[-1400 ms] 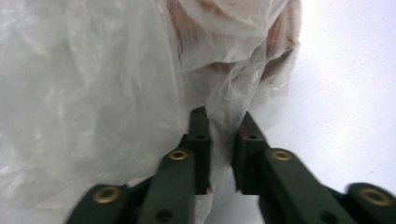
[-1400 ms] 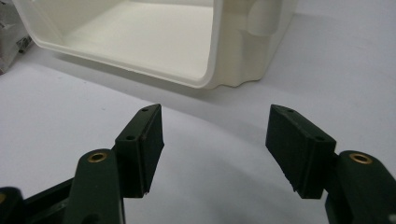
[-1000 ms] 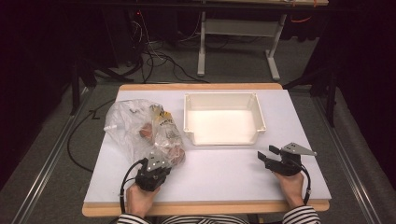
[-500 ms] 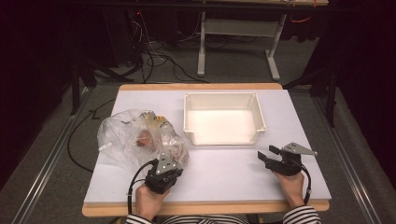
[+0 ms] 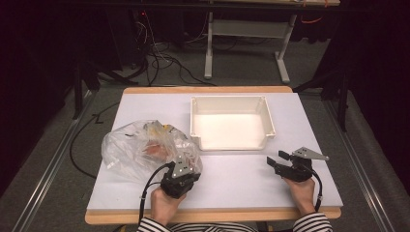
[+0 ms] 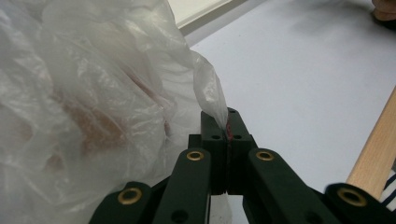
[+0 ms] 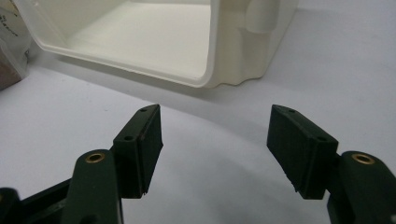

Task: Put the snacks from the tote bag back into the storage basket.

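The left gripper, its black jaws rising from the bottom centre, pinches a twisted corner of the crumpled clear plastic bag that bulges across the left half of the frame, brownish contents blurred inside. The pale white tabletop spreads right; its light wooden edge crosses the lower right.

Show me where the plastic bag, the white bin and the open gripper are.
plastic bag (image 5: 140, 150), high view, crumpled middle.
white bin (image 5: 231, 98), high view, far rim.
right gripper (image 7: 215, 149), right gripper view, gap between its open jaws.
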